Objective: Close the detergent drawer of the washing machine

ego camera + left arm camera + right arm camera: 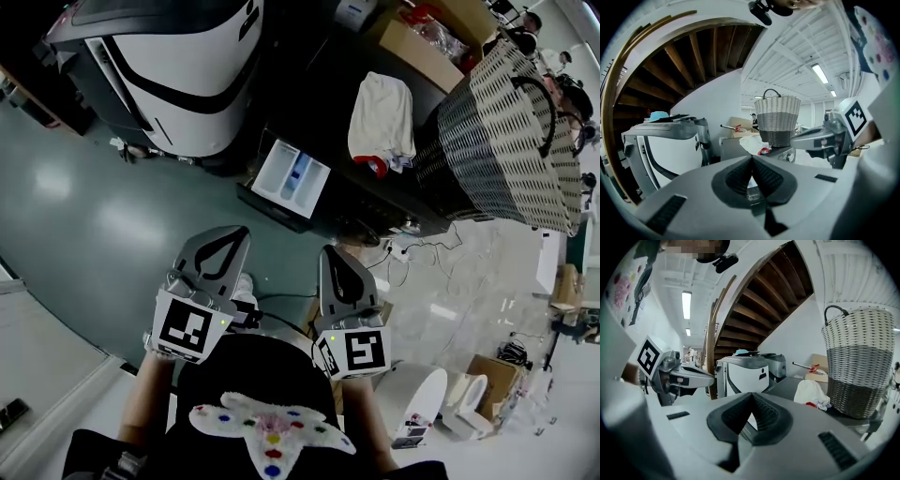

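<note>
A glossy grey-green floor spreads at 9 o'clock. The dark washing machine carries a wicker basket and a white towel. Its detergent drawer stands pulled out, at 1 o'clock from the left tool and 11 o'clock from the right tool, near neither. Both tools are clenched on nothing.

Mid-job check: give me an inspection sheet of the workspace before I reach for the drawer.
Surface: dark washing-machine top, partly covered.
Job's things: white detergent drawer pulled out, open.
Clutter: white cloth; two-tone wicker basket; brown cardboard box.
Grippers: left gripper and right gripper, jaws shut, empty, short of the drawer.
Cables: loose cables on the pale floor.
Surroundings: large white-and-black machine; wooden staircase.
</note>
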The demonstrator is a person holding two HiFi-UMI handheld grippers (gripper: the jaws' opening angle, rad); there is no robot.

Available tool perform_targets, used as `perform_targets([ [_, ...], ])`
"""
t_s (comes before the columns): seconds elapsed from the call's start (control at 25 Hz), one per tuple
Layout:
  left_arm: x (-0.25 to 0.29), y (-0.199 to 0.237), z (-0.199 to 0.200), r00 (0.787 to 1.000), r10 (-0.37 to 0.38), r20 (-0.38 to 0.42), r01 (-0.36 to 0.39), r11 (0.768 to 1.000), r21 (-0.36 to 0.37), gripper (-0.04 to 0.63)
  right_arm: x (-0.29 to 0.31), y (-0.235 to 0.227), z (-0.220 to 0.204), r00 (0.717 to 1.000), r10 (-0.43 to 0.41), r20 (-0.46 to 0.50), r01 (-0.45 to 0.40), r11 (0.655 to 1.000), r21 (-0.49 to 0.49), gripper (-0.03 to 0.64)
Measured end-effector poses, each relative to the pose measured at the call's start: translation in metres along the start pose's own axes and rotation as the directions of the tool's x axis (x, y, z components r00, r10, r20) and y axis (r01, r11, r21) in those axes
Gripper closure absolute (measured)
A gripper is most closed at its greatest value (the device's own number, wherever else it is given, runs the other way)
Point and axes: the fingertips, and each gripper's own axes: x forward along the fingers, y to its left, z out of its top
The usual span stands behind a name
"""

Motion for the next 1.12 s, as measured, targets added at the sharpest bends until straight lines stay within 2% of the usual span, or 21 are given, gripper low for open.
perform_targets([
  [0.2, 0.007, 0.017, 0.003, 1.000, -0.027, 0.008, 0.027, 0.999, 0.017, 0.584, 0.021, 0.004, 0.006, 1.000, -0.010, 0.000, 0.010, 1.000, 0.000, 0.614],
  [0.6, 0.013, 0.023, 0.002, 0.998, -0.070, 0.001, 0.070, 0.997, -0.007, 0.583, 0.029, 0.006, 0.008, 0.999, -0.041, -0.015, 0.041, 0.999, 0.009, 0.614],
  [0.76, 0.018, 0.021, 0.012, 0.996, -0.084, 0.031, 0.083, 0.996, 0.012, 0.584, 0.029, 0.002, 0.014, 0.999, -0.040, -0.012, 0.040, 0.999, -0.006, 0.614],
  [1.12, 0.028, 0.023, 0.016, 0.999, -0.014, 0.039, 0.015, 1.000, -0.024, 0.584, 0.028, -0.016, 0.020, 1.000, 0.001, 0.012, -0.001, 1.000, -0.029, 0.614],
])
